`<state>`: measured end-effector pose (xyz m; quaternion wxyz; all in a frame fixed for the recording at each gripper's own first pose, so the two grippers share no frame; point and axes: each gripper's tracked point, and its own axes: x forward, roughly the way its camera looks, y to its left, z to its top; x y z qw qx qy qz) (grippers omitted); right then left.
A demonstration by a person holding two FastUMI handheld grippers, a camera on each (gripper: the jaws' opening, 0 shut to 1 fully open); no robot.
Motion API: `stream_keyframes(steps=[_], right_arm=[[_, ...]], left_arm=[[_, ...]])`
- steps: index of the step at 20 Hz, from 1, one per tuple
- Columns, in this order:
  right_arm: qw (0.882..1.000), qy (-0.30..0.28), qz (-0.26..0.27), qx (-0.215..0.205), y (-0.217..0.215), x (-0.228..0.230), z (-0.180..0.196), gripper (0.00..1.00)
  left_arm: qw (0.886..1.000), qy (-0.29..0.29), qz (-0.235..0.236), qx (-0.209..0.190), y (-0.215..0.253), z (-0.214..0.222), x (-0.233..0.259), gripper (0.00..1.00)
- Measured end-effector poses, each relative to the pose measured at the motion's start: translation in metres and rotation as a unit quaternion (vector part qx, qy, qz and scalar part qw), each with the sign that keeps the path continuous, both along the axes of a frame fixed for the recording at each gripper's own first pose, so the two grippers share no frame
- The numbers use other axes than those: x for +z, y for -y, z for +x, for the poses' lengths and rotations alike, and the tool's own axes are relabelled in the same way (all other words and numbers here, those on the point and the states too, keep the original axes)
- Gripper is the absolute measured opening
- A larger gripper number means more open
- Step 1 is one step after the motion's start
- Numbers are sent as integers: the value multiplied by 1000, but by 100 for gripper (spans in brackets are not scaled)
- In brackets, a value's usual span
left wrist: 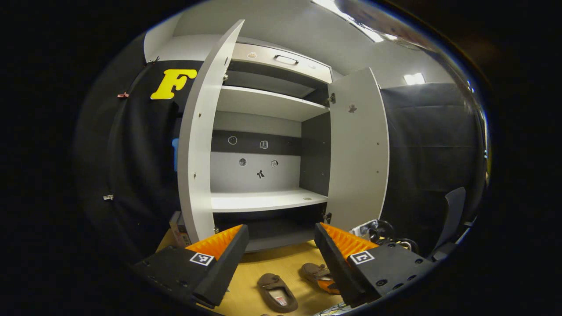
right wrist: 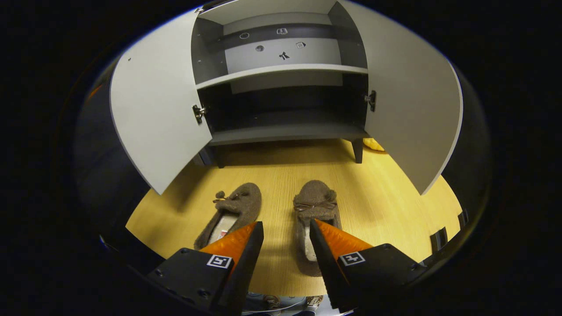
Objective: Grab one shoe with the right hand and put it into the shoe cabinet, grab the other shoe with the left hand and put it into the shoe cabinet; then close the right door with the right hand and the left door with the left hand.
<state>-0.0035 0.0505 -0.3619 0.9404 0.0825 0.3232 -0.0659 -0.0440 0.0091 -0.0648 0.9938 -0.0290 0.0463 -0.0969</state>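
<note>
Both brown fuzzy bow-topped slippers, one to the left (right wrist: 232, 210) and one to the right (right wrist: 314, 215), lie on the wooden floor (right wrist: 395, 206) before the open grey cabinet (right wrist: 285, 131). My right tongs (right wrist: 285, 237) and left tongs (left wrist: 281, 241) gape, empty. Likely light and floppy; I'd pinch the heel rim.

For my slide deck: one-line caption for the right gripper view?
Open hand-held gripper hovers above two brown slippers on the floor before the open shoe cabinet.

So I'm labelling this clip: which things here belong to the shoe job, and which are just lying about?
Job:
left slipper
right slipper
shoe cabinet
left door
right door
right gripper, open
left gripper, open

Lying about:
cables
chair
yellow thing beside the cabinet leg
</note>
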Motion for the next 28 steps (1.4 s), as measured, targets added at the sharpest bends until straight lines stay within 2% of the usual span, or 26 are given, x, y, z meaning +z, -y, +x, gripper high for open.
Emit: stream_keyframes(steps=[3,7,9,10,15,17,18,19,21,23,25,26,28], right_arm=[[1000,-15,-7,-3,4,-29,10,69],[999,-37,-12,-9,12,-65,26,69],[999,-43,-14,-10,15,-75,35,49],[999,-42,-18,-8,15,-77,38,56],[998,-50,-29,-3,21,-84,55,56],[998,-47,-29,-6,27,-94,62,39],[998,-52,-25,-7,24,-87,55,24],[998,-52,-24,-6,23,-86,55,23],[997,-57,-42,-6,30,-88,53,27],[998,-51,-44,-2,30,-94,60,5],[998,-54,-43,13,26,-88,55,5],[998,-55,-38,16,26,-87,55,9],[998,-48,-36,17,31,-75,53,5]], left_arm=[[1000,-19,22,-5,0,1,-18,96],[998,-46,36,-8,-1,2,-41,96],[998,-56,27,-7,-2,2,-49,96],[998,-59,21,-4,-2,2,-51,96],[997,-82,12,6,-8,6,-65,96],[996,-83,10,11,-10,7,-67,96],[997,-81,10,13,-11,7,-66,96],[997,-82,10,13,-10,8,-67,96],[996,-85,14,11,-8,8,-69,96],[996,-86,18,8,-6,9,-70,96],[996,-85,17,7,-4,8,-69,96],[996,-85,16,6,-4,8,-69,96],[996,-87,13,7,-6,8,-70,96]])
